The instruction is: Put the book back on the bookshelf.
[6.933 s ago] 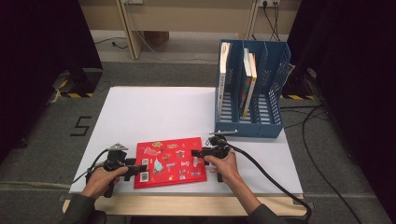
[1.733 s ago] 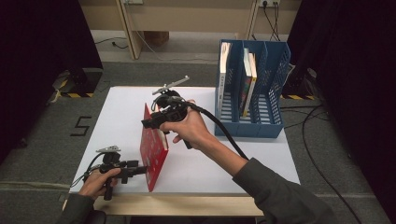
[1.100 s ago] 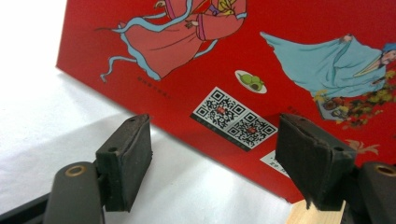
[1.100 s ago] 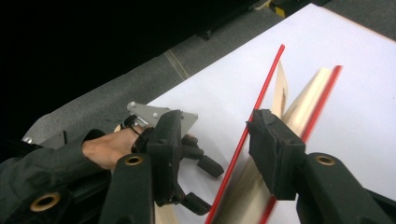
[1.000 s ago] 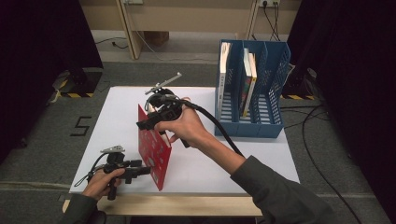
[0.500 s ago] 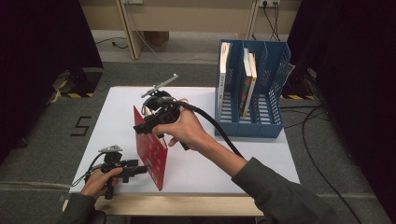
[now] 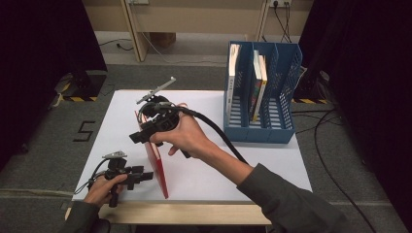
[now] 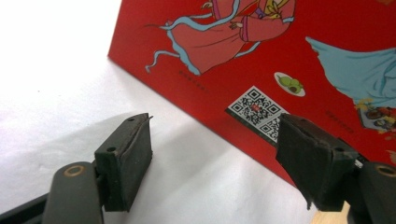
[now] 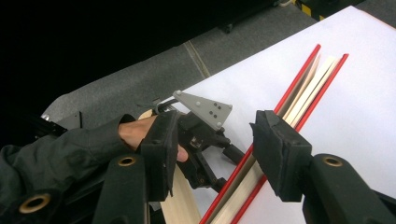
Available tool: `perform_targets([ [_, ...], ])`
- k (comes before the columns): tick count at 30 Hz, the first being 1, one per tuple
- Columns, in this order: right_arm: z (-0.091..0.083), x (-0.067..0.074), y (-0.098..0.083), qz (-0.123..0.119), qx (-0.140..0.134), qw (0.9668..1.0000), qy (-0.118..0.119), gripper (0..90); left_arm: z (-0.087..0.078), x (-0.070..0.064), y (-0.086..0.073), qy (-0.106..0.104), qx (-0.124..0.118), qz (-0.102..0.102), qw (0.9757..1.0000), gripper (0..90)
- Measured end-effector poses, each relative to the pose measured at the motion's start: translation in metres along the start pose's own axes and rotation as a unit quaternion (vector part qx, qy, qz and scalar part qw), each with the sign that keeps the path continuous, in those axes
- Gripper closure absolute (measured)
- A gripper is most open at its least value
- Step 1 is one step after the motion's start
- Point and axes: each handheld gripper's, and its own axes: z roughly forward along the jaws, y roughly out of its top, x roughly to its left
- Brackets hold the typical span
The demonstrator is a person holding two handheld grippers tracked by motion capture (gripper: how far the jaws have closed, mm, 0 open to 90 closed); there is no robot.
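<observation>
The red book [image 7: 158, 167] now stands on its edge on the table [image 7: 252, 165] — earlier it lay flat. The right gripper [image 7: 138, 137], jaws spread, has just loosened over its top; the left gripper [image 7: 147, 175], also spread, steadies the cover — probably re-gripping comes next.

Recording lab or studio: white-topped table [image 7: 204, 172] on grey carpet, black curtains [image 7: 43, 43] at both sides, hazard-striped stand feet [image 7: 73, 97], loose floor cables [image 7: 335, 145], wall sockets [image 7: 279, 3].

Glossy red book [image 8: 289, 42] cover, matt white table [image 7: 204, 170]
</observation>
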Motion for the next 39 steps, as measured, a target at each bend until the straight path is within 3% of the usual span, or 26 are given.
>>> perform_targets([
  [6, -0.01, -0.005, 0.007, 0.002, -0.019, 0.9996, -0.02, 42.2, 0.0, 0.0, 0.0, 0.0, 0.0, 0.0, 1.0, 26.2],
  [9, -0.012, -0.015, 0.006, 0.014, -0.01, 0.9984, -0.054, 36.8, 0.0, 0.0, 0.0, 0.0, 0.001, 0.0, 1.0, 26.2],
  [11, -0.009, -0.024, 0.002, 0.032, 0.002, 0.9989, -0.034, 39.3, 0.0, 0.0, 0.0, -0.001, 0.001, 0.0, 1.0, 26.0],
  [13, -0.001, -0.029, -0.004, 0.037, 0.027, 0.9982, -0.039, 37.4, 0.0, 0.0, 0.0, -0.001, 0.002, 0.001, 1.0, 25.8],
  [14, 0.001, -0.029, -0.005, 0.042, 0.033, 0.9978, -0.039, 41.8, 0.0, 0.0, 0.0, -0.001, 0.001, 0.0, 1.0, 25.8],
  [16, 0.003, -0.033, -0.009, 0.055, 0.038, 0.9977, -0.013, 48.7, 0.0, 0.0, 0.0, -0.001, 0.002, 0.0, 1.0, 25.7],
  [26, 0.01, -0.032, -0.007, 0.048, 0.054, 0.9971, -0.022, 52.5, 0.0, -0.001, 0.0, 0.001, 0.001, 0.003, 1.0, 25.8],
  [39, 0.015, -0.042, -0.006, 0.05, 0.064, 0.9959, -0.039, 53.1, 0.001, -0.002, 0.0, 0.004, 0.003, 0.008, 1.0, 25.8],
])
